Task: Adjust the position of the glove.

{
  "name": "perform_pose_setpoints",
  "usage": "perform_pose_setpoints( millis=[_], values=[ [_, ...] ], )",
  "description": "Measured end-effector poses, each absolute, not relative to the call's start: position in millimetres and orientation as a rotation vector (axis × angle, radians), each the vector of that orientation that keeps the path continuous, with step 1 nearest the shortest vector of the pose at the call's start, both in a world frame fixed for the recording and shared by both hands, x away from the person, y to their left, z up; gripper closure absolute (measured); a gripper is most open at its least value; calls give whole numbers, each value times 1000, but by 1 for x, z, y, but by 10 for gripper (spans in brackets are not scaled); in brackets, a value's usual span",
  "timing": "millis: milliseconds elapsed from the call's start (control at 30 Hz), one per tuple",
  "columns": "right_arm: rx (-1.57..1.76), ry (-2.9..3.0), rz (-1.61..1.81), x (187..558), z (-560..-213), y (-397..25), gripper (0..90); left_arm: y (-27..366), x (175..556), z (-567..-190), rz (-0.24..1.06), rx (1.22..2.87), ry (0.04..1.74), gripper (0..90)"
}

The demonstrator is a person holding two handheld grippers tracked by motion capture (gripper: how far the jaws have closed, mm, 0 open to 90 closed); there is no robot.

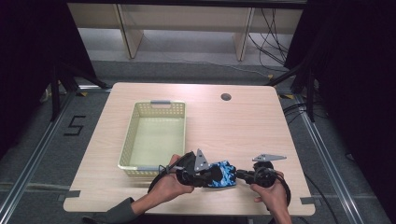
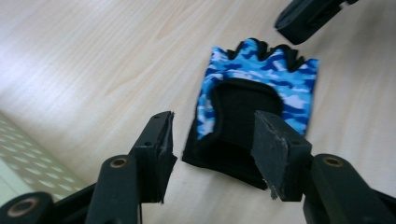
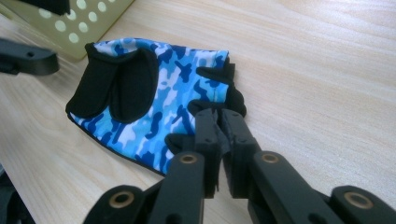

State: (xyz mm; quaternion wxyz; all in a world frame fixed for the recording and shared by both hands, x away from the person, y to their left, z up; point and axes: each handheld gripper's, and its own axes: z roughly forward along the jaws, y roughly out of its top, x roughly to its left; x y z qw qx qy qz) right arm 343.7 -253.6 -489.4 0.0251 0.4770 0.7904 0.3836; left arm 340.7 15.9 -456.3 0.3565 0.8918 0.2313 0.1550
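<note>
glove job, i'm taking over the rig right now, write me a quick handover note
Right tool: jaws closed, pinching the finger edge of the blue camo glove.
Left tool: jaws open, poised at the glove's black wrist end, not gripping yet.
Glove lies flat on the table, just right of the yellow basket, which has nothing in it.
Done: one edge gripped.
Left: probably close the left tool on the cuff, then lift the glove into the basket.

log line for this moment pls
left hand-held gripper: open, at glove cuff | right hand-held gripper: shut on glove finger edge | glove: flat on table | basket: beside
</note>
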Motion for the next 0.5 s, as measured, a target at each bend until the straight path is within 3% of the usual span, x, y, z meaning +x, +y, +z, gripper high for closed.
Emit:
perform_pose_setpoints(
  millis=[300,500],
  values=[
    [1545,2349,1254,348,-493,-251,507,19,319,-463,215,2225,734,393],
    [1549,2381,1213,355,-497,-241,404,22,310,-478,162,2233,747,359]
  ],
)
